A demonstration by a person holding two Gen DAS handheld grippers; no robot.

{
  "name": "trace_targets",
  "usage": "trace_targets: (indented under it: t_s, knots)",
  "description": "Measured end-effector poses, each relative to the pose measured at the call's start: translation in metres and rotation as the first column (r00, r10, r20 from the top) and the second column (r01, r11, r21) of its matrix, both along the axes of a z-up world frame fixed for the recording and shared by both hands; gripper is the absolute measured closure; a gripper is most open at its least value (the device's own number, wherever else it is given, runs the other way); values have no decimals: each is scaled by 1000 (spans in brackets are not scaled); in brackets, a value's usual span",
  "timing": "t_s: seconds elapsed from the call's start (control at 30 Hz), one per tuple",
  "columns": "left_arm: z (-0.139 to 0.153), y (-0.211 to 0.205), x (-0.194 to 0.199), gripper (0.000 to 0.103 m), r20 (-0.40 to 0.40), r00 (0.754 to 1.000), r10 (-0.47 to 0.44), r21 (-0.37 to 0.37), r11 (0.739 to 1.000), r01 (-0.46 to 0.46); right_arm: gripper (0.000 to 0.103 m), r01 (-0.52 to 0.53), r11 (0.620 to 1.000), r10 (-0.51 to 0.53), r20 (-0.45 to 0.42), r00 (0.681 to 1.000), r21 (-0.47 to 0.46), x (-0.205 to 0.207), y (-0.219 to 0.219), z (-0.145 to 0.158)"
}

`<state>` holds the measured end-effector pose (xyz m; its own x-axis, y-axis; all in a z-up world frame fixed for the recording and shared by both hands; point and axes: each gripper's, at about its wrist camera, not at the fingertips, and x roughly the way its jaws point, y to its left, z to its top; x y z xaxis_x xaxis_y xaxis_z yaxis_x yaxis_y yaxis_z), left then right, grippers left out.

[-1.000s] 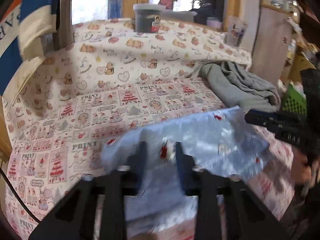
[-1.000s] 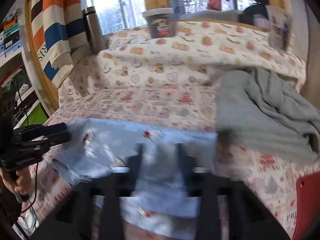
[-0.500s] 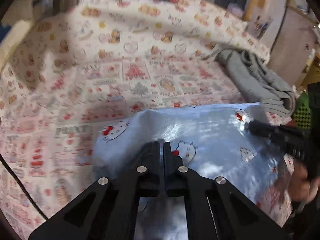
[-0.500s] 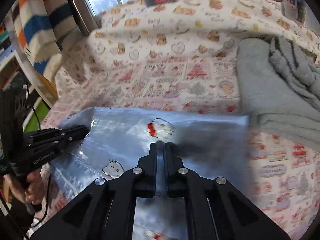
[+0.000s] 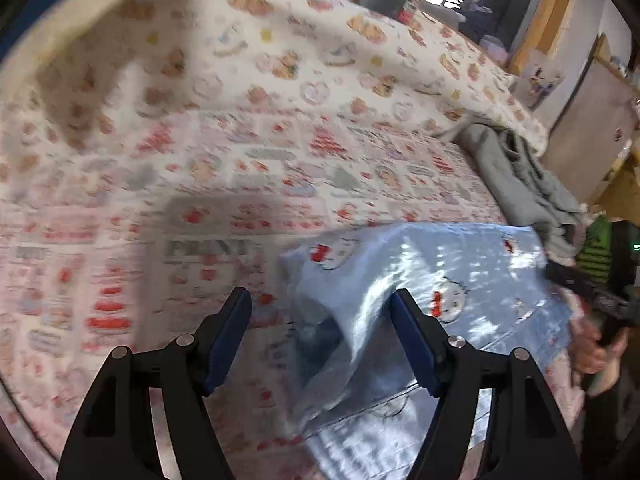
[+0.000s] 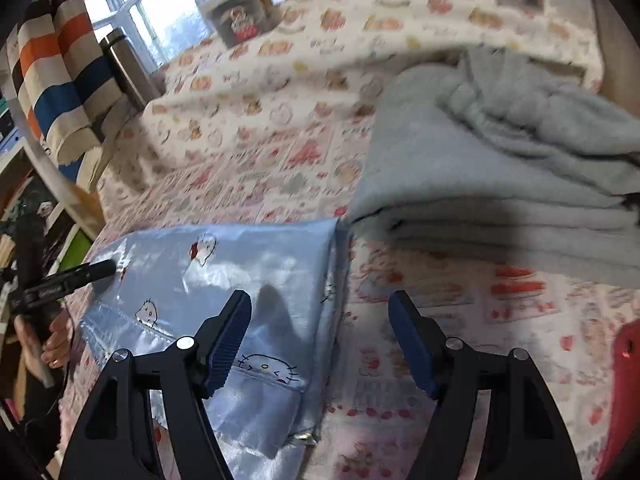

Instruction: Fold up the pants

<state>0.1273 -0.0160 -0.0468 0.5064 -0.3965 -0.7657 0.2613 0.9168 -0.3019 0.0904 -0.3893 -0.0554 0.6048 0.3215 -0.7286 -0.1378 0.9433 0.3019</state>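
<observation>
The pants (image 5: 440, 288) are shiny light-blue satin with cat-face prints, lying folded on the patterned bedspread (image 5: 240, 168). My left gripper (image 5: 320, 320) is open and empty, just above the pants' left edge. My right gripper (image 6: 320, 316) is open and empty, over the pants' right edge (image 6: 332, 280); the pants (image 6: 224, 280) spread to its left. The right gripper shows at the far right of the left wrist view (image 5: 592, 292), and the left gripper at the far left of the right wrist view (image 6: 60, 280).
A pile of grey clothes (image 6: 500, 168) lies on the bed right of the pants, also in the left wrist view (image 5: 516, 176). A lidded tub (image 6: 240, 12) stands at the back. A striped cloth (image 6: 56, 72) and a metal flask (image 6: 124, 64) are at the left.
Both grippers were shut on the pants half a second ago; both have opened and let go. The pants now lie folded on the bed. The views have swung slightly outward.
</observation>
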Motion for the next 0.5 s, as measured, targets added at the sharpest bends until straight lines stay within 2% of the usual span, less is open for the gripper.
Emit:
trace_targets:
  t_s: [0.17, 0.37, 0.5]
  knots:
    - [2, -18, -2, 33, 44, 997, -68, 17, 998, 67, 30, -88, 996, 89, -24, 996, 33, 5, 14, -2]
    - [1, -45, -6, 33, 35, 993, -116, 74, 991, 113, 32, -176, 984, 175, -28, 984, -8, 5, 49, -2]
    - [2, -53, -9, 33, 30, 991, -127, 44, 991, 125, 32, -172, 983, 171, -15, 985, -66, 0, 67, -2]
